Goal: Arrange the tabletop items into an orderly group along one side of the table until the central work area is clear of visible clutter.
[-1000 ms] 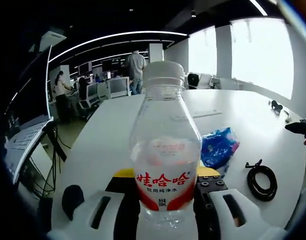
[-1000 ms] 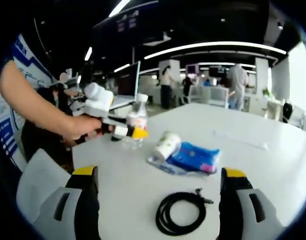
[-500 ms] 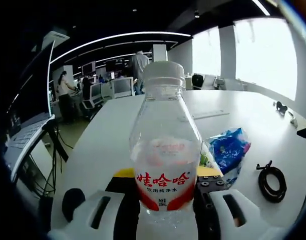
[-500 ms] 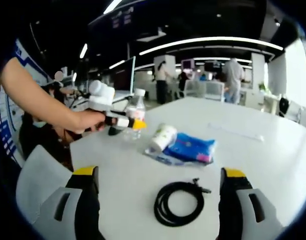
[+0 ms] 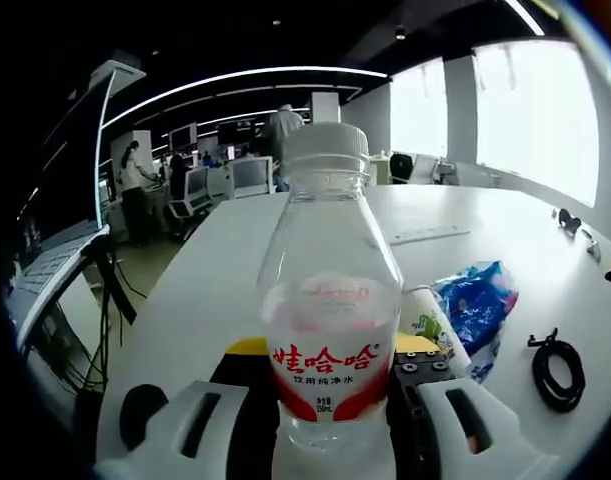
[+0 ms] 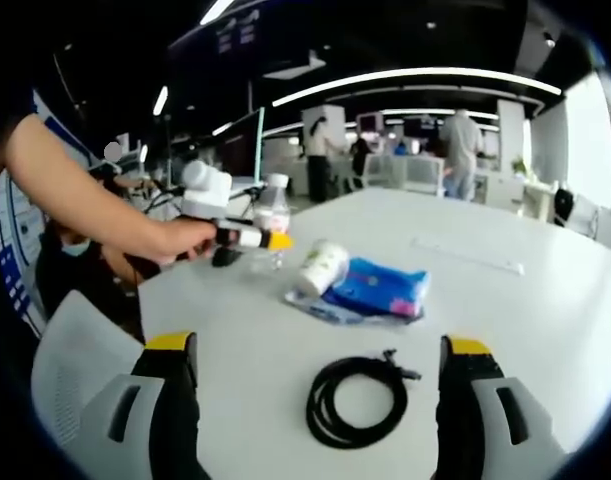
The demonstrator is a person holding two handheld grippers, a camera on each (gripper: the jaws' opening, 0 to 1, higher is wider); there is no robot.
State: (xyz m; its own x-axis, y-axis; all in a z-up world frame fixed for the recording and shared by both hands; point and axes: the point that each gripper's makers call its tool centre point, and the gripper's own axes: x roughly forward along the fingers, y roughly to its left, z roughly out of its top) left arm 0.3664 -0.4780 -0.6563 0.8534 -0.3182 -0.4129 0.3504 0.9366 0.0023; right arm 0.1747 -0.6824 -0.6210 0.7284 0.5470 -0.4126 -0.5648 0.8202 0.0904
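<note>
near one end of the long white table, the clear plastic water bottle with a white cap and a red-lettered label stands upright between the jaws of the left gripper, which are clamped against its lower body just under the label. in the right gripper view the same bottle sits close to the table's edge, with a person's hand wrapped around the left gripper. just beside the bottle lies a white paper cup with a green print, tipped on its side and resting against a blue plastic packet with a pink edge; whether the cup touches the bottle is hard to tell. nearer the right gripper, a coiled black cable lies flat on the table, well apart from the packet. the right gripper's yellow-tipped jaws are spread wide with nothing between them, the cable lying ahead in the gap. beyond the table, people stand among desks and monitors.
</note>
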